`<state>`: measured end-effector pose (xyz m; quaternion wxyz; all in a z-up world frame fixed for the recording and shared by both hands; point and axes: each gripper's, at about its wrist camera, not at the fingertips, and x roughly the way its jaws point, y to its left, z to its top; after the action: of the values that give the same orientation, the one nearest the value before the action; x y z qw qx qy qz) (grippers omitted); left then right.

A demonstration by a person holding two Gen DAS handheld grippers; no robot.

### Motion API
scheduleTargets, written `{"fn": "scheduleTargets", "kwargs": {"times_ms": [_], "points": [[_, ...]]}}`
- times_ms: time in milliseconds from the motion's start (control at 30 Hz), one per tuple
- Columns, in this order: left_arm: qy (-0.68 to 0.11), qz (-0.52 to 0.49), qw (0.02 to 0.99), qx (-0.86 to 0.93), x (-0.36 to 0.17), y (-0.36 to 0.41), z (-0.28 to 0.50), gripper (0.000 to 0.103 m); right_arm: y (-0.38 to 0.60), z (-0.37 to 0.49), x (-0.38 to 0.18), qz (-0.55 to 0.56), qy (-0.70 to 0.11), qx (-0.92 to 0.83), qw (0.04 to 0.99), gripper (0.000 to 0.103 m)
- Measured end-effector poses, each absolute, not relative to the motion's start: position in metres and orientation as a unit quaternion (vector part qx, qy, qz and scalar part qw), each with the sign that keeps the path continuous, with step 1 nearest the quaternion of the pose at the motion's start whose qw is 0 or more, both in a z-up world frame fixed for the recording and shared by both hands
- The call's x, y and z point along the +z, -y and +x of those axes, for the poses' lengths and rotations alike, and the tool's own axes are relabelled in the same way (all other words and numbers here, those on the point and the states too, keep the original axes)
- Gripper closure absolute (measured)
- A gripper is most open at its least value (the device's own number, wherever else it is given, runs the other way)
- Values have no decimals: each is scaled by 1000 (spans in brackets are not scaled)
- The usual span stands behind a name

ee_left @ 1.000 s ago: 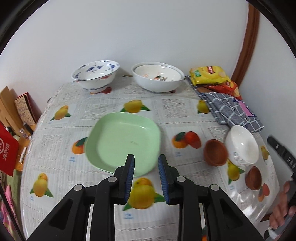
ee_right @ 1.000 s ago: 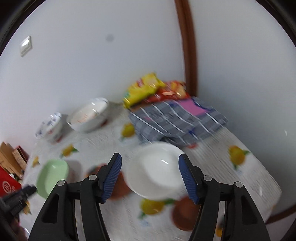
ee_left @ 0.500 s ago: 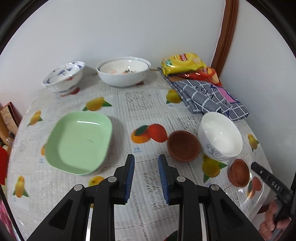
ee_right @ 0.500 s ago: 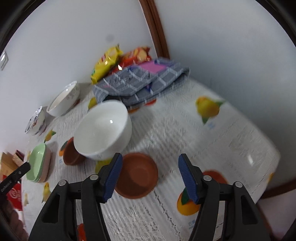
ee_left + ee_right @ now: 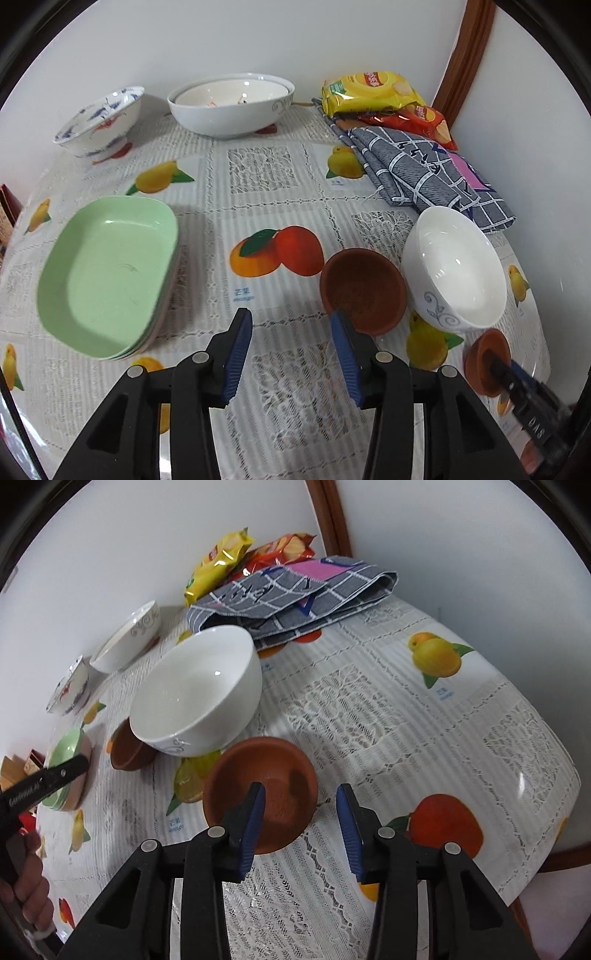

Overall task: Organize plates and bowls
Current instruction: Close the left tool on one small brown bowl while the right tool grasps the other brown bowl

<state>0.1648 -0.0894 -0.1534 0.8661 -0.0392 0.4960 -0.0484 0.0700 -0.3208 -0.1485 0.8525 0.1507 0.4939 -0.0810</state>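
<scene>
Terracotta saucer (image 5: 260,794) sits near the right edge of the surface (image 5: 424,738); right tongs (image 5: 299,823) spread wide, one finger over its rim, nothing gripped yet. Left tongs (image 5: 291,354) also wide and empty, right finger at the rim of a second terracotta bowl (image 5: 364,291). White bowl (image 5: 454,269) stands just beside both brown pieces. Green plates (image 5: 107,277) already stacked at left; large white bowl (image 5: 231,105) and blue-patterned bowl (image 5: 99,122) at far wall. Judgement: plates done, small bowls still loose, nesting remains. Open cloth mid-surface; the near-right edge close to the saucer. Folded checked towel (image 5: 424,173) and snack packets (image 5: 369,92) crowd the far right.
</scene>
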Motion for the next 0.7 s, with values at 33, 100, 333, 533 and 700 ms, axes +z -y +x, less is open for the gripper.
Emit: {"fn": "scheduleTargets", "kwargs": {"times_ms": [33, 100, 333, 533, 700], "points": [[-498, -42, 865, -49, -156, 90, 168, 59, 320, 71, -150, 152, -496, -81, 851, 62], [-501, -46, 863, -52, -160, 93, 175, 59, 320, 75, -154, 150, -502, -82, 848, 62], [-509, -44, 858, -60, -174, 108, 193, 59, 317, 81, -161, 139, -507, -94, 845, 66], [-502, -38, 861, -64, -180, 115, 202, 59, 315, 83, -162, 125, -498, -94, 853, 66], [-511, -36, 857, -55, -188, 115, 208, 59, 316, 84, -162, 121, -496, -98, 854, 68]]}}
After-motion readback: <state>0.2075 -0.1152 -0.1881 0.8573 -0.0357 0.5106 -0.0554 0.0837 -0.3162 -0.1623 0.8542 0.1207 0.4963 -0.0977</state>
